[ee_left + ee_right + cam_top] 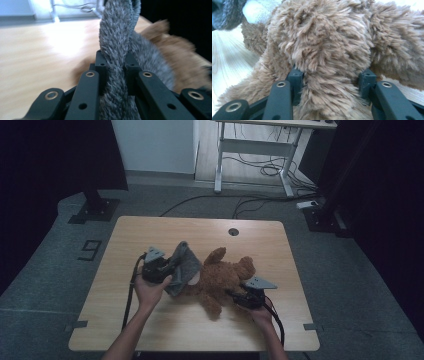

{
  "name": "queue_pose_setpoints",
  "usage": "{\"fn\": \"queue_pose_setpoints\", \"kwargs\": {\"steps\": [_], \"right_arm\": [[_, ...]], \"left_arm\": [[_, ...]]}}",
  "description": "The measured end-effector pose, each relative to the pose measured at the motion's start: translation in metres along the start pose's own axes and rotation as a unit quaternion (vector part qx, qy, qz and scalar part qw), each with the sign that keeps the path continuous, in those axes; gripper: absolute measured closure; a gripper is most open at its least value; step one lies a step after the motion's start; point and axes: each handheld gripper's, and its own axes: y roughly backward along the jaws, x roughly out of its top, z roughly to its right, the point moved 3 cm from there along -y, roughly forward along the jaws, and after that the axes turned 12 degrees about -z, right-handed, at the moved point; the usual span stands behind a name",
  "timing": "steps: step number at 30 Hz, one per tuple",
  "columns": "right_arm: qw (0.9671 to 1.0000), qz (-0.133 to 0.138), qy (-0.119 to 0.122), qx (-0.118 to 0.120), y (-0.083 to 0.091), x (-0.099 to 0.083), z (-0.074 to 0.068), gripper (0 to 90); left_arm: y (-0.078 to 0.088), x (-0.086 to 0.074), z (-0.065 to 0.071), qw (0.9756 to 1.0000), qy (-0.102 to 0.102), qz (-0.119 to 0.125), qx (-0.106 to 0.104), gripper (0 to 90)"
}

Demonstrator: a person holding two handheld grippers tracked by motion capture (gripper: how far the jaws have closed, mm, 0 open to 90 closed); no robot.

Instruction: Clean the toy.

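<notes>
A brown teddy bear (222,275) lies on the wooden table (150,320) near its middle. A grey fuzzy garment (184,265) covers the bear's left end and is lifted off the tabletop there. My left gripper (167,266) is shut on a fold of that grey garment (116,50), which stands up between the jaws. My right gripper (235,295) is shut on one of the bear's brown limbs (329,85), the fur bulging between its jaws. A white patch of the bear (253,8) shows beside the grey fabric (227,12).
A round cable hole (233,231) sits near the table's far edge. Beyond the table stand a white desk frame (260,150) with cables on the floor and a dark stand base (95,210) at the left.
</notes>
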Motion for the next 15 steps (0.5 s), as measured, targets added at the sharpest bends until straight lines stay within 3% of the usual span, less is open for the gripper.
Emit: {"fn": "queue_pose_setpoints", "kwargs": {"steps": [4,5,7,8,9,10,13,14,15], "right_arm": [[1.0,0.001,0.001,0.0,0.0,0.0,0.0,52.7],[1.0,0.001,0.0,0.0,0.0,0.0,0.0,52.7],[1.0,0.001,0.001,0.0,0.0,0.0,0.0,52.7],[1.0,0.003,0.0,0.0,0.0,-0.001,0.0,52.7],[1.0,0.003,0.0,0.0,0.0,-0.001,0.0,52.7],[1.0,0.003,0.0,0.0,0.0,-0.001,0.0,52.7],[1.0,0.004,0.001,0.001,0.0,-0.001,0.0,52.6],[1.0,0.003,0.001,0.001,0.0,-0.001,0.0,52.6],[1.0,0.003,0.002,0.0,0.0,-0.001,0.0,52.5]], "left_arm": [[-0.019,0.022,0.038,0.9992,-0.032,-0.007,-0.024,77.8],[-0.019,0.022,0.038,0.9992,-0.032,-0.007,-0.024,77.8],[-0.035,0.031,0.062,0.9981,-0.045,-0.013,-0.04,77.8],[-0.047,0.038,0.08,0.9968,-0.058,-0.018,-0.051,77.8],[-0.047,0.038,0.08,0.9968,-0.058,-0.018,-0.051,77.8],[-0.058,0.042,0.096,0.9954,-0.069,-0.022,-0.063,77.8],[-0.075,0.047,0.118,0.9929,-0.092,-0.031,-0.069,77.7],[-0.085,0.046,0.124,0.9922,-0.101,-0.044,-0.058,77.8],[-0.085,0.046,0.124,0.9922,-0.101,-0.044,-0.058,77.7]]}}
